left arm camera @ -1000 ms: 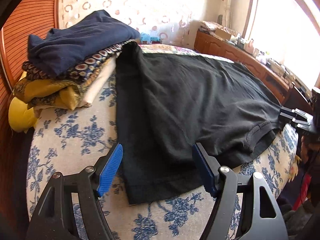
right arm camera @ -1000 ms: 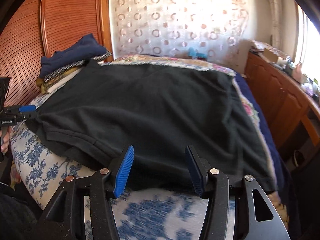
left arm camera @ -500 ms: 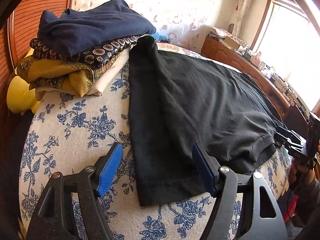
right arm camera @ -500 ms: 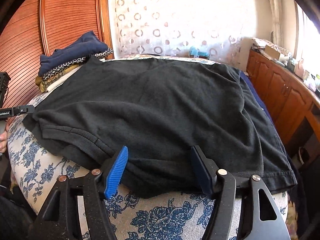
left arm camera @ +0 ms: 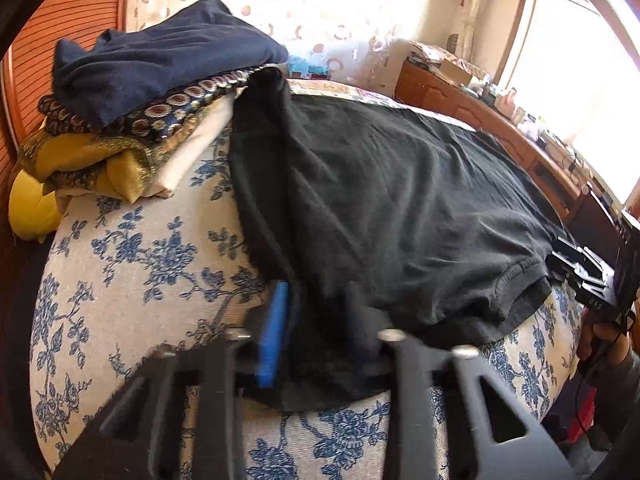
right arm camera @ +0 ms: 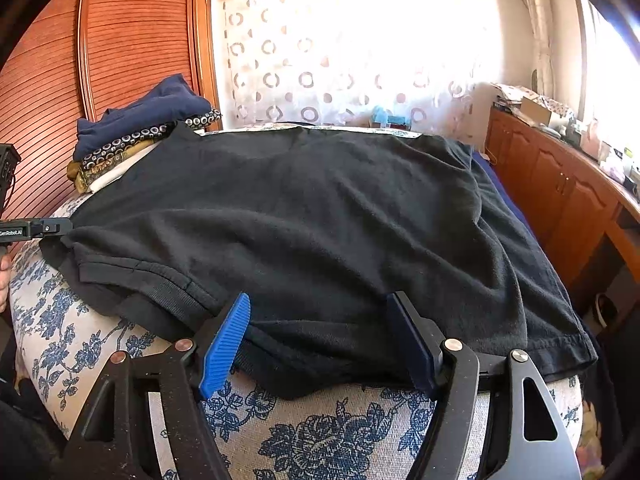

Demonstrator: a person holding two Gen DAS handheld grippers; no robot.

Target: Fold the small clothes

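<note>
1. Left gripper (left arm camera: 316, 336): matte black plastic frame with triangular cut-outs, silver round screw heads at the pivots, ribbed bright blue pads (left arm camera: 273, 336) on the inner faces.
2. Right gripper (right arm camera: 324, 340): same black frame, lightly dust-speckled, silver rivets, ribbed blue pads (right arm camera: 225, 344).
3. White "GenRobot.AI" lettering on a black finger side.
4. Bare skin on the right hand (left arm camera: 600, 338), thin black cable across it.
</note>
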